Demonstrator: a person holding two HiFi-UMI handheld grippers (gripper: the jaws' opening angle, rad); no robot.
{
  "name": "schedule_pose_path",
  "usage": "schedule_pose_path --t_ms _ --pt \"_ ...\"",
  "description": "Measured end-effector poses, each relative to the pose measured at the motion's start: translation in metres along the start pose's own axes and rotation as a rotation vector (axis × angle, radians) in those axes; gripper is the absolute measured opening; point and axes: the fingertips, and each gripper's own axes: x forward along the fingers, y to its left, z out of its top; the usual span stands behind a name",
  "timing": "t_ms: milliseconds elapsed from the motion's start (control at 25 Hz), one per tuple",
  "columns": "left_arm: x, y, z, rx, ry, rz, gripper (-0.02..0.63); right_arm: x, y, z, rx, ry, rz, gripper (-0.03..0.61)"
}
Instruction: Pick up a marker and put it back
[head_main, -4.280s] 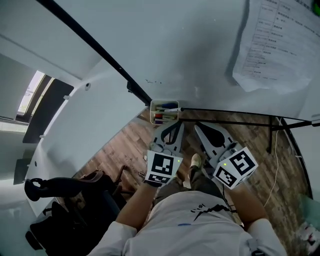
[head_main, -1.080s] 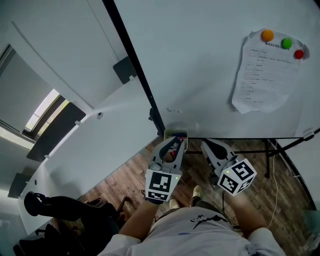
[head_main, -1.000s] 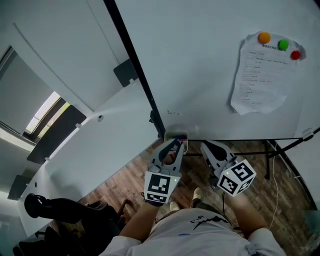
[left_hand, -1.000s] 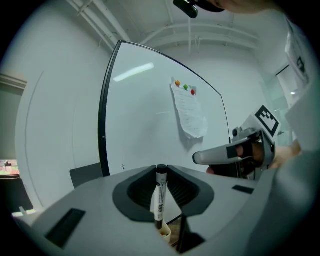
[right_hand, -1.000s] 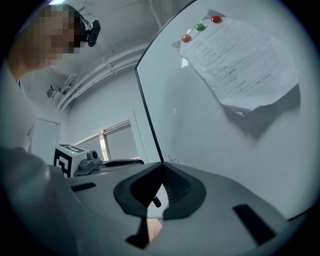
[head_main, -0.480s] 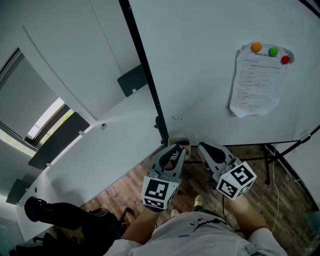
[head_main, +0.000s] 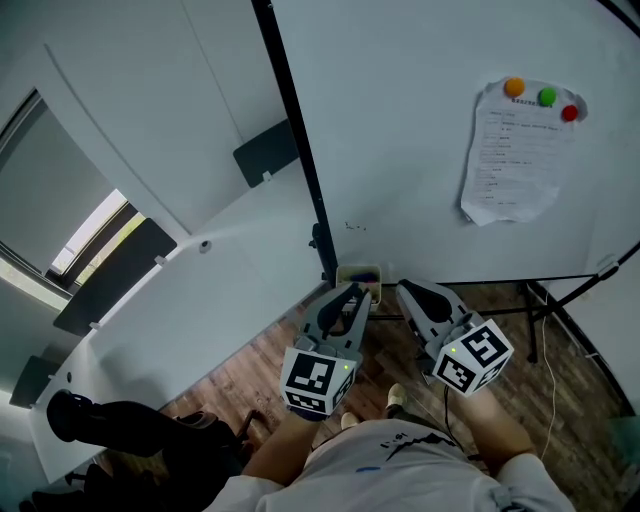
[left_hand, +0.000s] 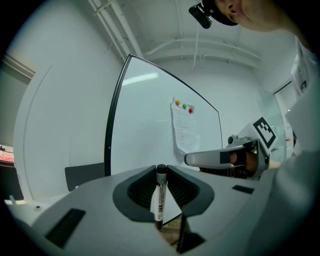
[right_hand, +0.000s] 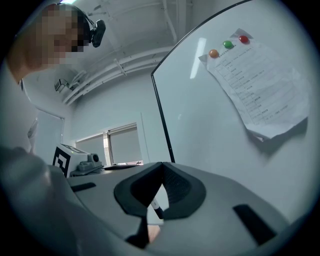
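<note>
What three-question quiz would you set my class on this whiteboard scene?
1. True or false: the left gripper holds a marker upright between its jaws.
2. How many magnets sit along the top of the paper? A: two. B: three. C: five.
3. Fill in: the paper hangs on the ____.

Key: 1 true. 2 B. 3 whiteboard.
</note>
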Motion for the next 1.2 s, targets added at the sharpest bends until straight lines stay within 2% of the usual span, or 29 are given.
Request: schedule_pose_path --t_ms 320,640,920,1200 --pt "0.003 0.008 -0.003 0.016 0.004 0.011 0.077 0.002 -0.003 -0.001 0.004 0.001 -0.01 0.011" --pt "0.019 0.016 -0.025 0.027 0.035 0.029 0.077 0.001 -0.018 -0.02 0.04 0.03 -0.024 0.011" --pt "0.055 0.022 -0.048 0.121 0.05 0.034 0.077 0.007 -0.043 -0.04 0.084 0.068 -0.026 0.011" --pt "0.087 0.024 -0.095 0.229 0.176 0.055 0.077 0.014 -0.07 -0.063 0.127 0.109 -0.034 0.011"
